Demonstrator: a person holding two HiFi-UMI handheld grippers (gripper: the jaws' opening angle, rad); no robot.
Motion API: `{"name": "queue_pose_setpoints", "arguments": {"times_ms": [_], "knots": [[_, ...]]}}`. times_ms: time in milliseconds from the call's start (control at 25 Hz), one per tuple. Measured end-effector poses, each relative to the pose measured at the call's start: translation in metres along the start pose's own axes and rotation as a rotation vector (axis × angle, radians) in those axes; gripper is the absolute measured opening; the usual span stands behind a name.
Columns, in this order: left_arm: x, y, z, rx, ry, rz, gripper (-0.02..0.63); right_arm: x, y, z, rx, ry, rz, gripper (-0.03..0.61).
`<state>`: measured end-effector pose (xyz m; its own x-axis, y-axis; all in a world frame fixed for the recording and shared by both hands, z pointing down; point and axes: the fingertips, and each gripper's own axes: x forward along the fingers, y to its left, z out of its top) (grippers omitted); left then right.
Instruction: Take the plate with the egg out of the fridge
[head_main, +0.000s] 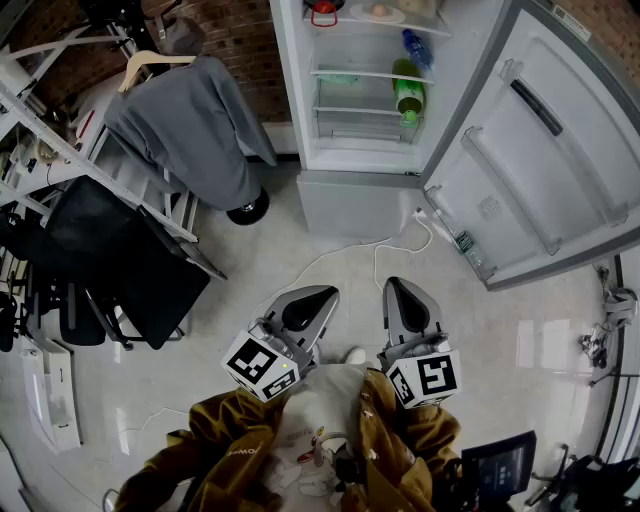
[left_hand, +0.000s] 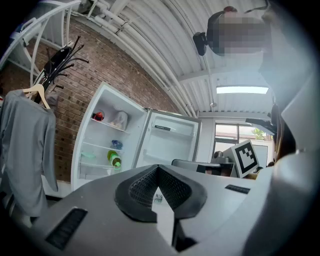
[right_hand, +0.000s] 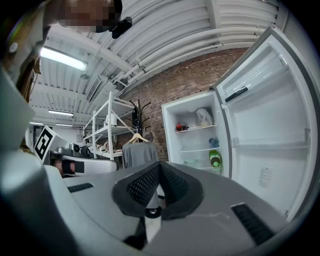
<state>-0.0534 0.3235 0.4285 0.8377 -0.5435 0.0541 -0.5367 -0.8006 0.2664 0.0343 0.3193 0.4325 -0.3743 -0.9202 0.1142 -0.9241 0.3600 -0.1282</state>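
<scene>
Left claw (left_hand: 158, 170) and right claw (right_hand: 160, 165) are shut, empty, well short of the open white fridge (head_main: 350, 200). Pale round plate with egg (head_main: 378, 13) sits on its upper shelf. Open the claws, pinch the rim, lift level.

wall (head_main: 235, 45) was red brick | floor (head_main: 300, 240) was pale, glossy tile | white rack (head_main: 60, 147) stood left | ceiling tube (left_hand: 242, 90) was lit
</scene>
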Motion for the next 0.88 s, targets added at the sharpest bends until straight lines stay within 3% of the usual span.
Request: {"name": "queue_pose_setpoints", "arguments": {"times_ms": [200,440,680,880], "knots": [[0.012,-0.006,-0.01,-0.027,0.023,-0.011,-0.005,-0.005,0.003,0.001,-0.026,-0.007,0.021,0.006],[0.031,-0.024,-0.028,-0.047,0.08,-0.052,-0.005,-0.028,-0.011,-0.006,0.065,-0.02,0.012,0.006],[0.051,-0.034,-0.033,-0.039,0.1,-0.053,-0.005,-0.048,-0.041,-0.013,0.065,-0.015,-0.046,0.006],[0.063,-0.046,-0.048,0.009,0.108,-0.034,-0.005,-0.054,-0.059,-0.017,0.039,-0.033,-0.046,0.006]]}}
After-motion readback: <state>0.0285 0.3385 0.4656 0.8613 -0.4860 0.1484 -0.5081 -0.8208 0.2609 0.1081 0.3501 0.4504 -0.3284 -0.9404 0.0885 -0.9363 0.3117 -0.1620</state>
